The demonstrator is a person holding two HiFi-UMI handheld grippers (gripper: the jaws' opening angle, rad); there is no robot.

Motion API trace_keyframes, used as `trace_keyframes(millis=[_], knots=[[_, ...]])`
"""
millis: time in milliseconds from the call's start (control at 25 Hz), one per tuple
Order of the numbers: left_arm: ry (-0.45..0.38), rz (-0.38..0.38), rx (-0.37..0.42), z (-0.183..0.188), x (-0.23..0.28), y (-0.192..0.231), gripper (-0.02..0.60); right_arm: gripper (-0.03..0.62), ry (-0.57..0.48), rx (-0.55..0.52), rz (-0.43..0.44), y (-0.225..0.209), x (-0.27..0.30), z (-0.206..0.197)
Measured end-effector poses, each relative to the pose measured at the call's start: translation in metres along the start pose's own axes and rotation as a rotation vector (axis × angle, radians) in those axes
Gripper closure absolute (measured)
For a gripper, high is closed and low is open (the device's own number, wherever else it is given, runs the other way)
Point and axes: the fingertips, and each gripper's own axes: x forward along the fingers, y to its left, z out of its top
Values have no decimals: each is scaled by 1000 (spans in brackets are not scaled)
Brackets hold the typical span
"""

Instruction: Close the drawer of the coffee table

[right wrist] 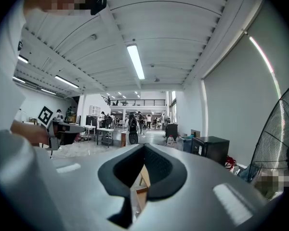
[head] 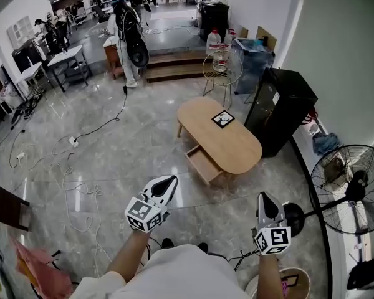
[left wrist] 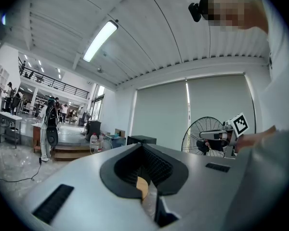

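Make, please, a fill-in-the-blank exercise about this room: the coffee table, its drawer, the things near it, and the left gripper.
1. The drawer of the coffee table stands ____.
2. A square marker card lies on ____ of the coffee table.
3. The standing fan is on the person's ____ side.
4. The fingers of the left gripper are ____, with nothing between them.

Missing words: open; top; right; shut

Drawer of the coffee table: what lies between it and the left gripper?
Only bare floor separates the left gripper from the open drawer, as the head view shows.
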Motion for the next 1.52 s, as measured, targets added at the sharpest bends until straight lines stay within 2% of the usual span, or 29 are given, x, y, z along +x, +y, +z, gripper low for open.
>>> trace_keyframes(millis=[480, 840, 1160, 1520], knots=[[6, 40, 2, -13, 23, -45, 575, 583, 13, 3, 62, -43, -15, -20], [22, 67, -17, -23, 26, -57, 575, 583, 53, 8, 72, -58, -15, -34], [30, 59, -30, -29, 53, -52, 575, 583, 68, 13, 72, -74, 4, -40], [30, 37, -48, -33, 94, -24, 575, 583, 93, -1, 44, -89, 36, -44]])
